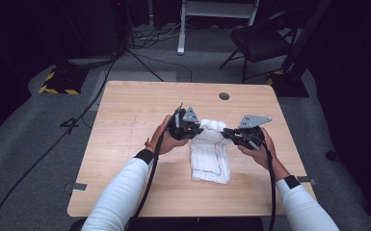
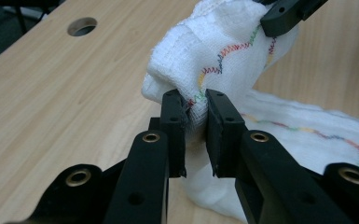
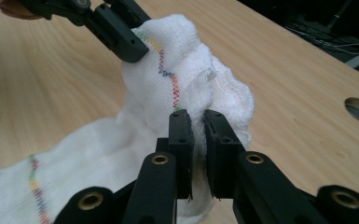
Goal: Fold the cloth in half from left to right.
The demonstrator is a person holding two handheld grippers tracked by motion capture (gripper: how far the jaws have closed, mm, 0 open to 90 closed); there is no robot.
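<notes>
While the near part of the white cloth [image 1: 210, 161] lies flat on the wooden bench [image 1: 125, 120], its far end is lifted and bunched between the two tools. Left tool [image 1: 198, 129] is clenched on a fold of the cloth, its jaws pinching the fabric right at a zigzag line of rainbow stitching [image 2: 224, 58], as the left gripper view shows. Right tool [image 1: 227, 133] grips the other side of the same raised bunch, jaws closed on the white weave [image 3: 196, 93]. Both tools sit close together near the middle of the bench, each held in a hand [image 1: 166, 142]. A round hole [image 1: 224, 96] lies toward the far edge of the bench.
</notes>
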